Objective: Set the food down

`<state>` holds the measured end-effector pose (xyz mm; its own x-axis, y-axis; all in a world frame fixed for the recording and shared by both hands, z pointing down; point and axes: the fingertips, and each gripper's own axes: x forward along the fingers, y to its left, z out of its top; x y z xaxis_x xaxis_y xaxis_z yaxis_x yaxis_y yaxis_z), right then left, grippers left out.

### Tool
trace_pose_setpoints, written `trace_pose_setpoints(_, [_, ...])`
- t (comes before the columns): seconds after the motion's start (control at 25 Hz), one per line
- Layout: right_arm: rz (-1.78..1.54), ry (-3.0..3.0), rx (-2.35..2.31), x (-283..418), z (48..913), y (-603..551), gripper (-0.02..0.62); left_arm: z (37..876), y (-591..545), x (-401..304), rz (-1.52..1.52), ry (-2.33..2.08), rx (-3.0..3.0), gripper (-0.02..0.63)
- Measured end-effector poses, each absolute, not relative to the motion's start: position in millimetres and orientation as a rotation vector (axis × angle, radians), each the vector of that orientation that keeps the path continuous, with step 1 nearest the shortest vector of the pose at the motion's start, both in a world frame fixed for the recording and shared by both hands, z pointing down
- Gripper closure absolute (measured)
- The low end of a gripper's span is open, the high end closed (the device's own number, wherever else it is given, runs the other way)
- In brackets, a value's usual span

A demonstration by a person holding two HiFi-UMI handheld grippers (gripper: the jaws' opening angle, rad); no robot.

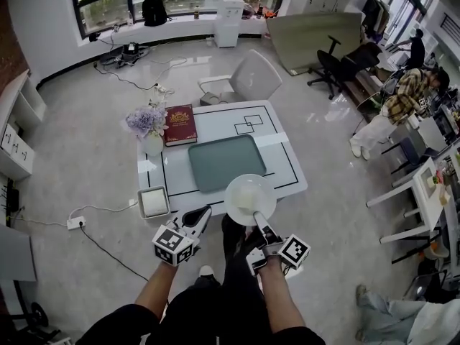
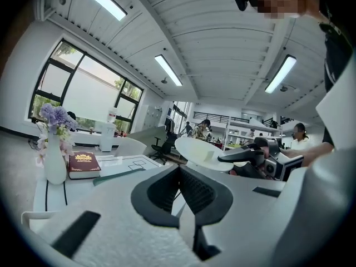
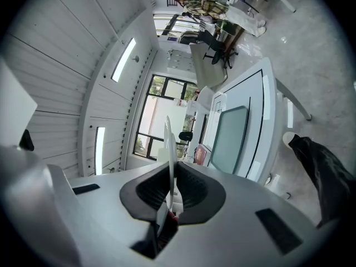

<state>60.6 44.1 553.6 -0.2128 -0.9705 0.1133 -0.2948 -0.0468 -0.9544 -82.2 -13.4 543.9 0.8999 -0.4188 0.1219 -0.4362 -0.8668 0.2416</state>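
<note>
Presently, right gripper (image 1: 257,219) clamps the plate (image 1: 249,197) by its rim, mid-carry; left gripper (image 1: 204,213) jaws together, empty; next, probably lowering level onto green mat (image 1: 226,163).

Open-plan office w/ swivel chair (image 1: 332,67), white desks (image 1: 417,192) & strip ceiling lights (image 2: 169,70).

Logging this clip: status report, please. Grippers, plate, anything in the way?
Right gripper shut on plate rim, plate in the air at table's near edge. Left gripper shut, empty. Nothing between plate and green mat.
</note>
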Motion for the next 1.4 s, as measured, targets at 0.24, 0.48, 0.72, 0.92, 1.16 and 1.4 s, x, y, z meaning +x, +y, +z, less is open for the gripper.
trace_pose_setpoints(0.24, [-1.305,1.544,-1.366,69.9,555.7,34.8,0.569,544.7,-25.2,-72.6,0.103,-0.636,2.796,0.601])
trace_pose_setpoints(0.48, [-1.327,1.548,-1.351,72.2,561.4,9.5,0.569,550.2,-46.6,-71.5,0.126,-0.661,2.779,0.601])
trace_pose_setpoints(0.72, [-1.372,1.552,-1.319,82.0,576.7,-41.6,0.569,557.5,-86.3,-67.9,0.142,-0.711,2.77,0.601])
trace_pose_setpoints(0.92, [-1.389,1.599,-1.301,93.9,578.4,-81.1,0.569,565.8,-118.3,-64.1,0.161,-0.754,2.728,0.601])
trace_pose_setpoints(1.16, [-1.437,1.612,-1.285,106.3,584.4,-128.0,0.569,567.9,-155.6,-49.2,0.162,-0.796,2.696,0.601])
trace_pose_setpoints(1.4, [-1.49,1.626,-1.254,115.0,588.7,-165.3,0.569,561.2,-189.6,-37.9,0.154,-0.855,2.672,0.601])
